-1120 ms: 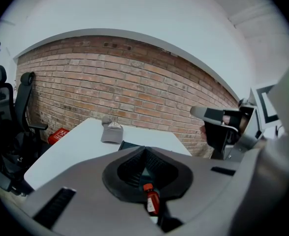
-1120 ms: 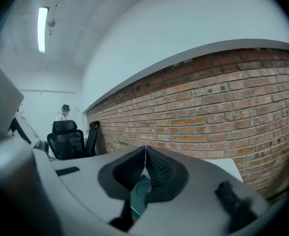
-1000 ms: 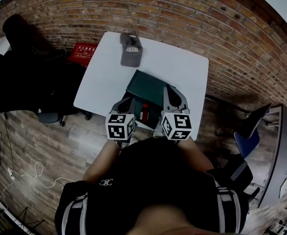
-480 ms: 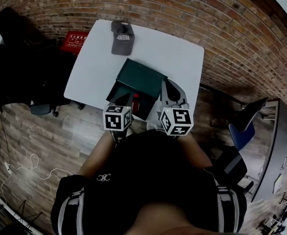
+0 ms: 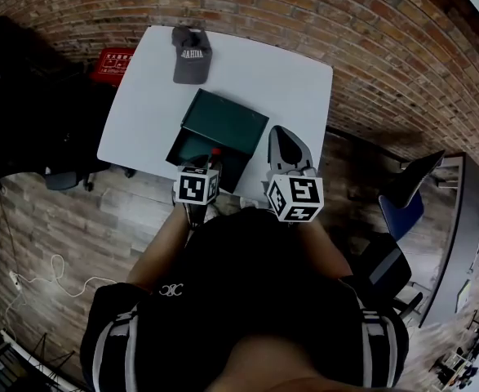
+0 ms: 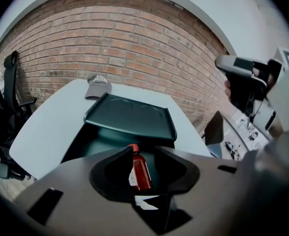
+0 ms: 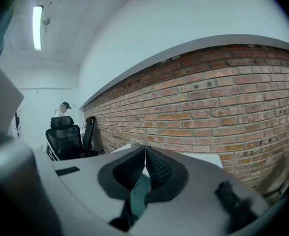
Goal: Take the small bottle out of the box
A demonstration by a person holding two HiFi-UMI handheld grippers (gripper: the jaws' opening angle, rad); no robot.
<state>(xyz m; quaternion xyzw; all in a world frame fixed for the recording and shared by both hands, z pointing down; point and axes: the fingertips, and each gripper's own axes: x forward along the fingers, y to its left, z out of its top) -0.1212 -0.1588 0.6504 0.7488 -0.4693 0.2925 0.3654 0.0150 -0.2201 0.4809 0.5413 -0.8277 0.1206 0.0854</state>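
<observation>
Right now your left tongs point(image 6: 143, 154) are opening around the small bottle point(image 6: 140, 173), which sits ungripped in the box point(image 6: 92, 142), cap pointing away along them, while your right tongs point(image 7: 145, 151) are closed, empty and farther off.

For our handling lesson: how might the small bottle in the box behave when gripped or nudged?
Slim and round, the small bottle would probably tip or roll if nudged. Its smooth sides may slip. Being small, it is likely light.
</observation>
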